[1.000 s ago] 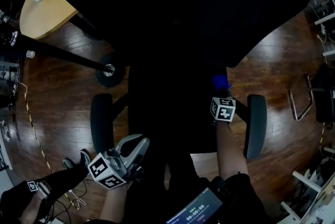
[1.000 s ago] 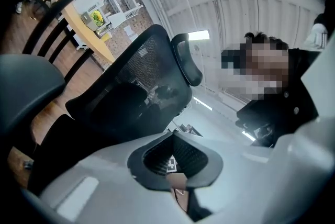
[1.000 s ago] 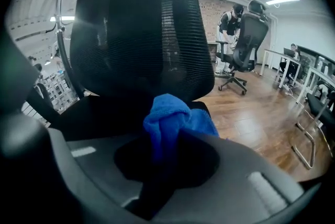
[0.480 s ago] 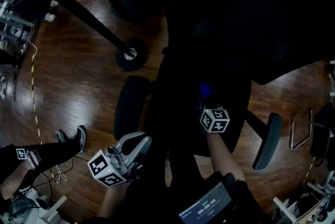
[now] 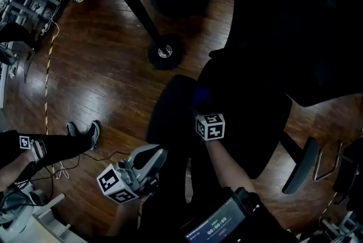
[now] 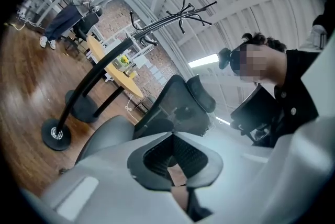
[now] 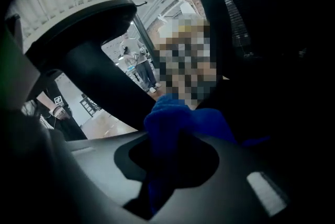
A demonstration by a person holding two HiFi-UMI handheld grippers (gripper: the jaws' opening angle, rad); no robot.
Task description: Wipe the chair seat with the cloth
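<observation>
Right gripper view: the right gripper (image 7: 167, 165) clamps the blue cloth (image 7: 175, 118), seemingly at the left edge of the chair seat (image 5: 249, 122). Wiping looks under way; next, drag across the seat. The left gripper (image 6: 175, 178), jaws together and empty, hangs beside the seat.

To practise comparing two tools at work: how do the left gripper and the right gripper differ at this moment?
The right gripper is shut on the blue cloth; the left gripper is shut on nothing. The right gripper reaches out over the dark chair seat, while the left gripper is held back close to the person, short of the chair. Both are hand-held and carry a cube with square markers.
</observation>
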